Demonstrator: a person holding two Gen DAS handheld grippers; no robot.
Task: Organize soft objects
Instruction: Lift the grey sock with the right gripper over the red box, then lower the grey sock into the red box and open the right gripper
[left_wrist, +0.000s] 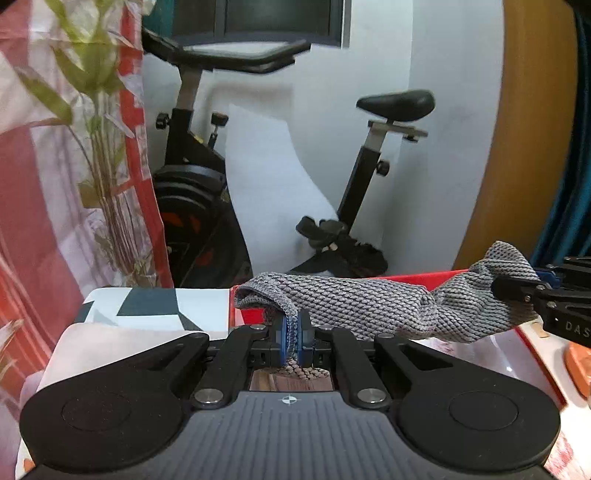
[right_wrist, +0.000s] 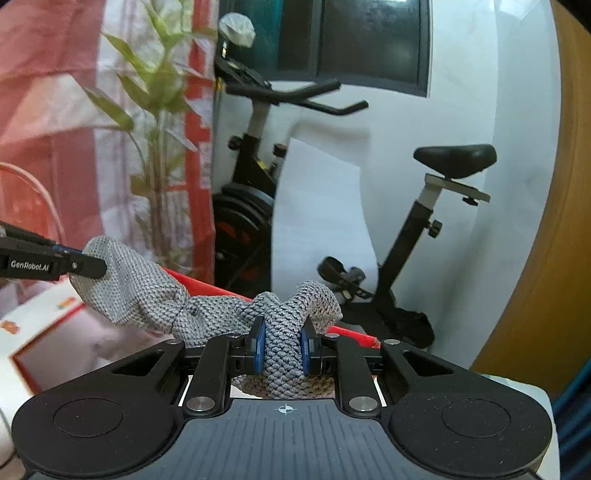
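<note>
A grey knitted cloth (left_wrist: 369, 306) hangs stretched in the air between both grippers. My left gripper (left_wrist: 294, 332) is shut on one thin edge of it, near the cloth's rolled end. My right gripper (right_wrist: 283, 345) is shut on a thick bunched fold of the same grey cloth (right_wrist: 147, 291). In the left wrist view the right gripper (left_wrist: 532, 291) enters from the right edge, pinching the far end. In the right wrist view the left gripper (right_wrist: 92, 266) comes in from the left, clamped on the opposite end. A red-rimmed box (left_wrist: 539, 354) lies below the cloth.
A black exercise bike (left_wrist: 207, 192) stands against the white wall behind. A green plant (right_wrist: 155, 122) and a red and white curtain (left_wrist: 33, 192) fill the left. A wooden panel (left_wrist: 532, 140) rises on the right. A patterned surface (left_wrist: 155, 306) lies at lower left.
</note>
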